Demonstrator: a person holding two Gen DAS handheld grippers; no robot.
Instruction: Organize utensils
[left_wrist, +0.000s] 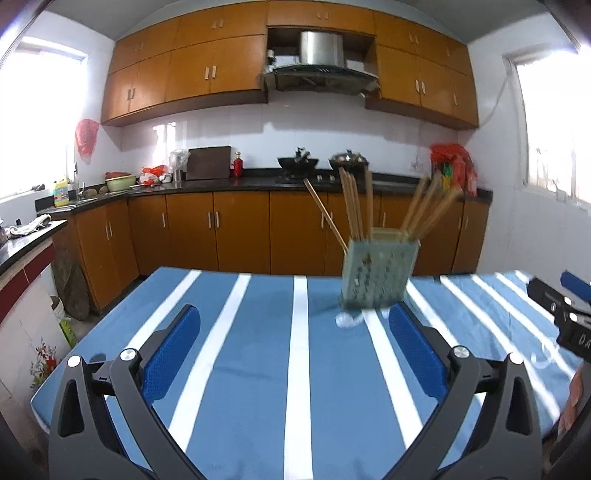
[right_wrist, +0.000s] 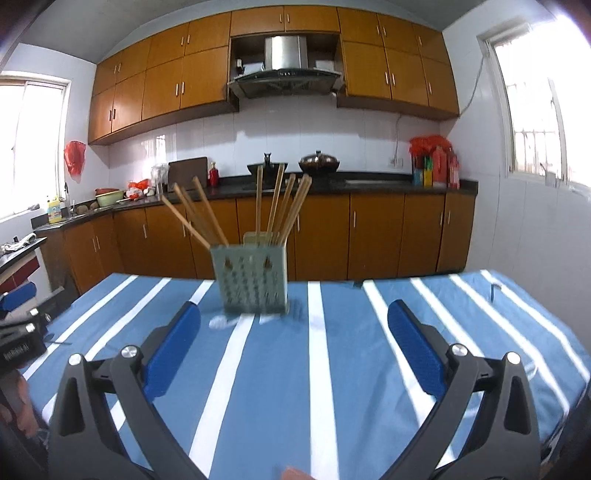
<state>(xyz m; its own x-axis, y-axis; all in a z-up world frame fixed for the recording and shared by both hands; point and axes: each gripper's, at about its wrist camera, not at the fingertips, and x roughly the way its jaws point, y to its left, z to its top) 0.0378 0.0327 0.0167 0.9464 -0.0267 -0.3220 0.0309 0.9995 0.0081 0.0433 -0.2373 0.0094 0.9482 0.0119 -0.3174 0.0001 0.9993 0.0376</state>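
A pale green perforated utensil holder (left_wrist: 376, 275) stands upright on the blue cloth with white stripes, with several wooden chopsticks (left_wrist: 356, 205) fanning out of its top. My left gripper (left_wrist: 295, 314) is open and empty, the holder just beyond its right fingertip. In the right wrist view the holder (right_wrist: 253, 280) and chopsticks (right_wrist: 279, 208) stand ahead, slightly left of centre. My right gripper (right_wrist: 293, 312) is wide open with nothing between its blue pads. Each gripper shows at the edge of the other's view: right gripper (left_wrist: 565, 314), left gripper (right_wrist: 20, 332).
The table (left_wrist: 258, 369) fills the foreground. Behind it runs a dark kitchen counter (right_wrist: 369, 182) with a wok, a pot, bottles and red bags over orange cabinets. A side counter (left_wrist: 26, 240) stands at the left. Windows are on both sides.
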